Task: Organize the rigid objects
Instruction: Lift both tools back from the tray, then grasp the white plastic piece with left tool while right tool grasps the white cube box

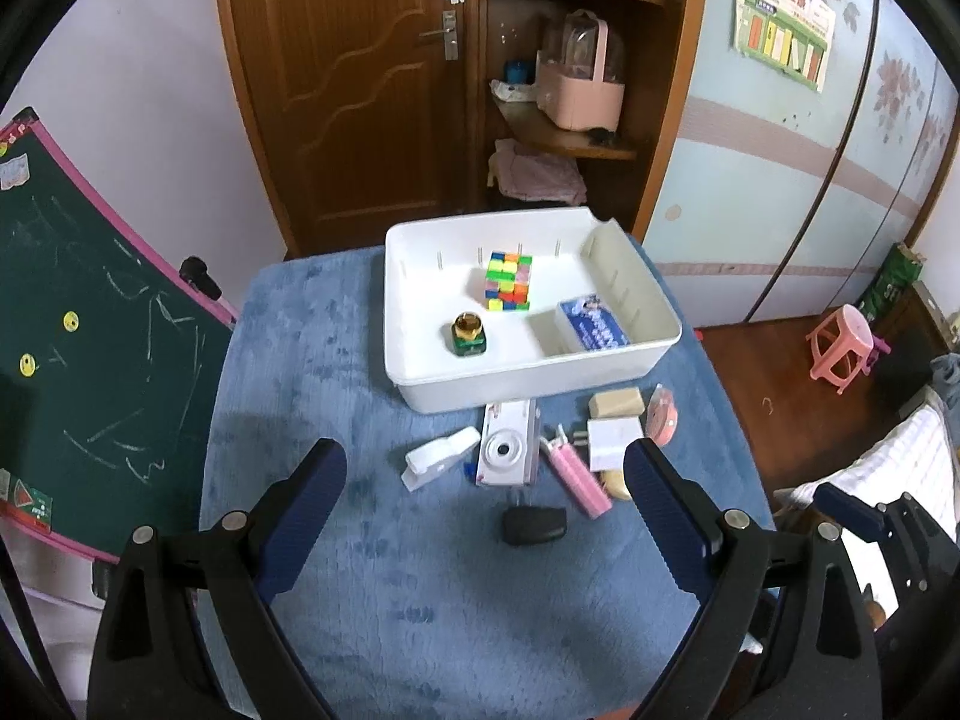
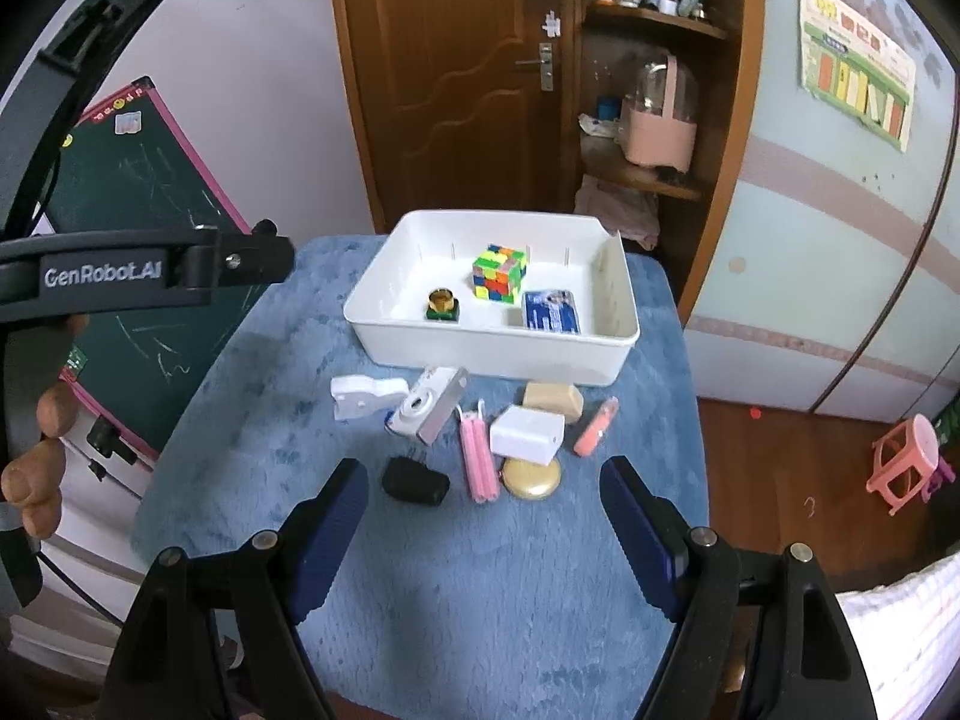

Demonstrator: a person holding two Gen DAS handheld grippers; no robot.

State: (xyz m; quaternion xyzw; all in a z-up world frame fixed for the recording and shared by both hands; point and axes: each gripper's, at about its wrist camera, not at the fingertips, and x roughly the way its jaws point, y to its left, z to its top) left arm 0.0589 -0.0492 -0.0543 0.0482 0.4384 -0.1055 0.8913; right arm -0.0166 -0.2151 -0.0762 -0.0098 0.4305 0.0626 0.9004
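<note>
I hold my left tool [image 1: 485, 504] and my right tool [image 2: 483, 507] low in the frame over the blue tabletop [image 2: 480, 600], both spread wide with nothing between the fingers. The white bin [image 2: 480, 354] sits at the centre, and three things are already inside it: the puzzle cube [image 2: 499, 273], a small green bottle with a gold cap [image 2: 443, 303] and a blue packet [image 2: 551, 312]. Left outside, just below the bin, lie a white clip-like piece [image 2: 366, 397], a toy camera [image 2: 423, 411], a black fob [image 2: 415, 481], pink sticks [image 2: 478, 459], a white box [image 2: 528, 435], a tan block [image 2: 553, 401], a gold disc [image 2: 532, 478] and an orange piece [image 2: 595, 427]. I judge the job under halfway.
</note>
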